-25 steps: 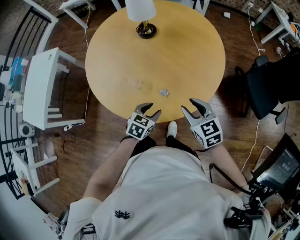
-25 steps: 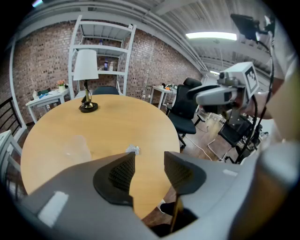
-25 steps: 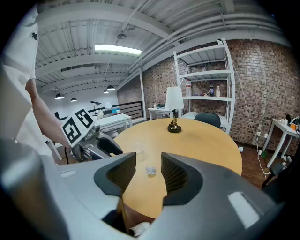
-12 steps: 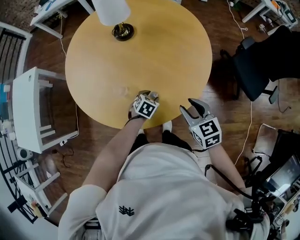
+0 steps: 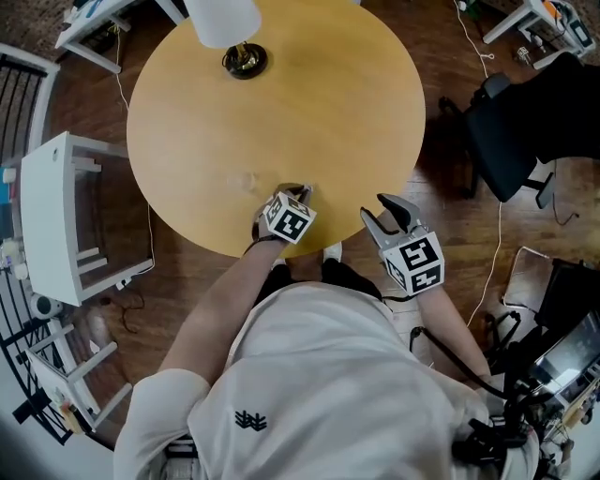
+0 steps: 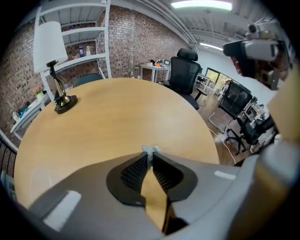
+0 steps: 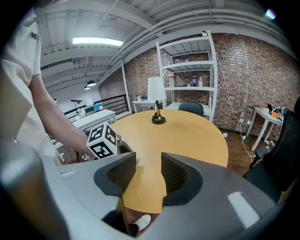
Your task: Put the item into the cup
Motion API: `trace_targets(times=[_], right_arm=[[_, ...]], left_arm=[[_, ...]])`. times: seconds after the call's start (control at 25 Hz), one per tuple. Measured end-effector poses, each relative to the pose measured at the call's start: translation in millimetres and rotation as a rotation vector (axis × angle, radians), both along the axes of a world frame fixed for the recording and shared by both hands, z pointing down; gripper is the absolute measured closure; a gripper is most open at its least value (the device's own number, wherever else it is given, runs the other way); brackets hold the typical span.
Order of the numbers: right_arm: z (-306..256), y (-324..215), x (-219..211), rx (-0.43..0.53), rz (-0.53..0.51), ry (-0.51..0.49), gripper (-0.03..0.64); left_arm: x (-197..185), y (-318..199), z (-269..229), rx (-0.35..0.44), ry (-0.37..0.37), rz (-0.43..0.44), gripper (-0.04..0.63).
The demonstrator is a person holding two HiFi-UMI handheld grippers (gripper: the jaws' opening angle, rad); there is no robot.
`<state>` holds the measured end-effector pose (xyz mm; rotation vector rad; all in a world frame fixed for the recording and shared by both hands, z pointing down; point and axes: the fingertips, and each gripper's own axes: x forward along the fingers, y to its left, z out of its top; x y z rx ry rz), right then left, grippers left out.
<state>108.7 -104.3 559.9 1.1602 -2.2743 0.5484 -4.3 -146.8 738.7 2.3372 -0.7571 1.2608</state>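
**Grip and Position Check**

Found the left tool (image 6: 151, 158) fully shut, ribbed pads (image 6: 133, 171) together, with the item (image 6: 151, 150) pinched at the very tips. Identified the item as a small, pale, translucent piece protruding just beyond the tips. Located this grip over the near part of the counter (image 5: 328, 103), close to the edge nearest the person, tips pointed down at the surface. Could not tell whether the item touched the counter or sat just above it.

Located the cup (image 5: 247, 180) on the counter, clear and faint against the wood, to the left of the left tool and apart from it. Confirmed the item outside the cup, in the tool.

Found the right tool (image 7: 147, 161) open, jaws well apart, with nothing between them. Located it beyond the counter's near edge, above the wooden floor (image 5: 450, 244), to the right of the left tool and apart from it, jaws pointed toward the counter.

Noted a lamp (image 5: 223, 19) with a white shade at the far left of the counter, well apart from both tools and from the cup.
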Motion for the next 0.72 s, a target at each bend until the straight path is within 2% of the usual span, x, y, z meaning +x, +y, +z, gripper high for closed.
trace_targets(times=[0.2, 0.4, 0.56, 0.72], right_arm=[[-8.2, -12.0, -14.5, 0.027, -0.026, -0.014, 0.446], [-15.2, -23.7, -37.6, 0.051, -0.058, -0.033, 0.446], [-16.0, -26.4, -58.6, 0.059, -0.084, -0.044, 0.446], [-15.5, -30.9, -72.2, 0.055, -0.092, -0.048, 0.448]], left_arm=[[-12.1, 5.3, -53.3, 0.055, 0.087, -0.020, 0.578], [-47.8, 2.3, -115.1, 0.144, 0.143, -0.058, 0.578], [-103.3, -6.8, -134.4, 0.199, 0.092, -0.108, 0.578], [-152.9, -25.6, -131.0, 0.209, 0.023, -0.172, 0.578]])
